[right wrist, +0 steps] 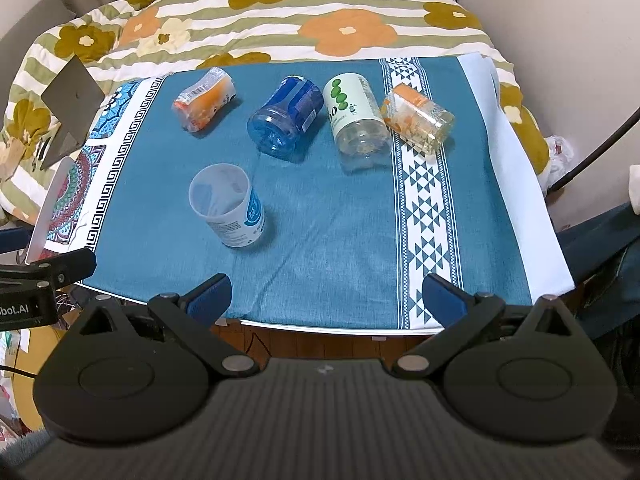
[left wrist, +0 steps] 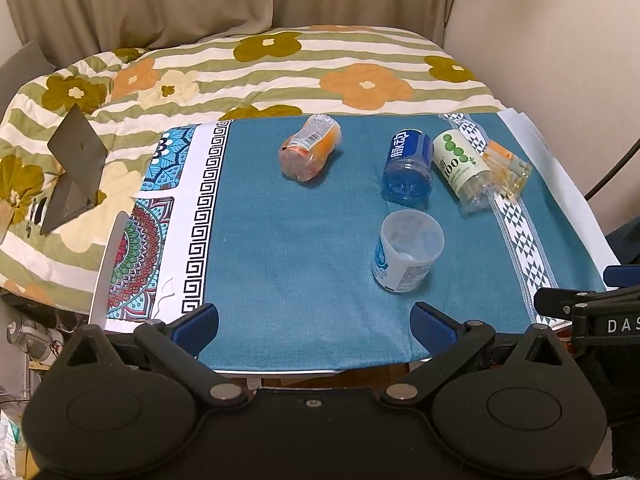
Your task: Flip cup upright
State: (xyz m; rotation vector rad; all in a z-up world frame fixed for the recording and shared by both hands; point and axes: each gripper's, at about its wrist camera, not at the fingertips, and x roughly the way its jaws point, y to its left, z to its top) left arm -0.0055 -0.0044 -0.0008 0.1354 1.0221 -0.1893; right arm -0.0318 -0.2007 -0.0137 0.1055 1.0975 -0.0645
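A white cup with a blue label [left wrist: 406, 254] stands upright on the blue cloth [left wrist: 300, 260], its mouth open to the top; it also shows in the right wrist view [right wrist: 228, 210]. Behind it lie cut bottle cups on their sides: an orange one [left wrist: 310, 148], a blue one [left wrist: 408, 166], a white and green one [left wrist: 464, 168] and a clear orange one [left wrist: 508, 166]. My left gripper [left wrist: 316, 326] is open and empty at the table's near edge. My right gripper [right wrist: 328, 298] is open and empty at the near edge too.
A flowered quilt [left wrist: 280, 64] covers the bed behind the table. A grey folded stand [left wrist: 74, 168] sits at the left. A dark cable [right wrist: 592, 156] runs at the right. The table's front edge [right wrist: 340, 328] lies just beyond the fingertips.
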